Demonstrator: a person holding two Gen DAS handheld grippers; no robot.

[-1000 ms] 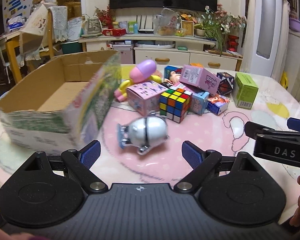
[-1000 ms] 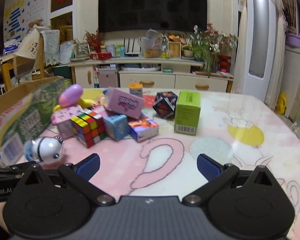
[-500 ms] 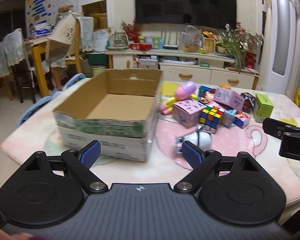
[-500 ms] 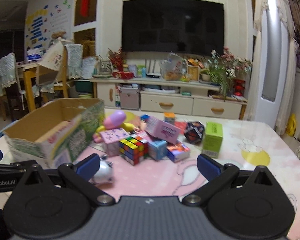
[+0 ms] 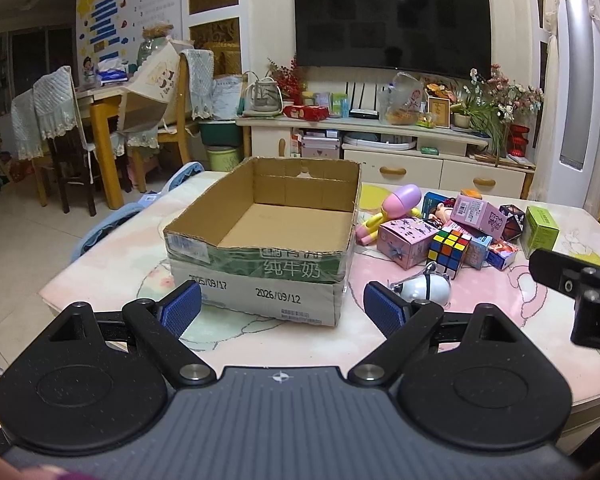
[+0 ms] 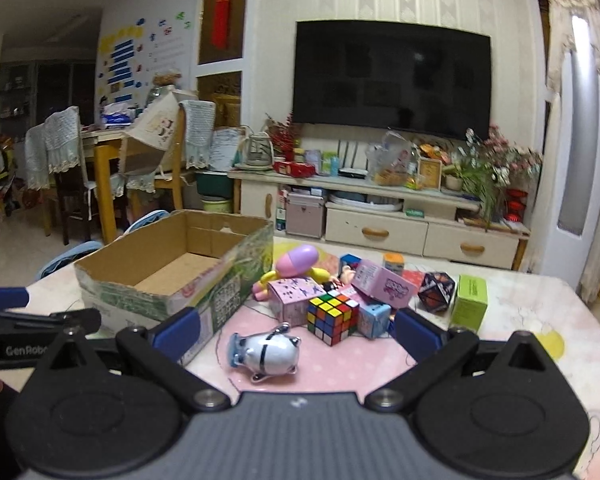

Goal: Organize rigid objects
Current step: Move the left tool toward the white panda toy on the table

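Left gripper (image 5: 282, 306) hangs with its jaws spread wide and nothing between them, above the near edge of the surface (image 5: 260, 330). Just beyond it stands the cardboard box (image 5: 260, 248); the white pig toy (image 5: 424, 286) lies to the right, beside the right fingertip.

Right gripper (image 6: 296, 330) is likewise released and bare. The white pig toy (image 6: 266, 352) lies between its fingers, the Rubik's cube (image 6: 332, 314) just beyond, and the cardboard box (image 6: 172, 276) to the far left.
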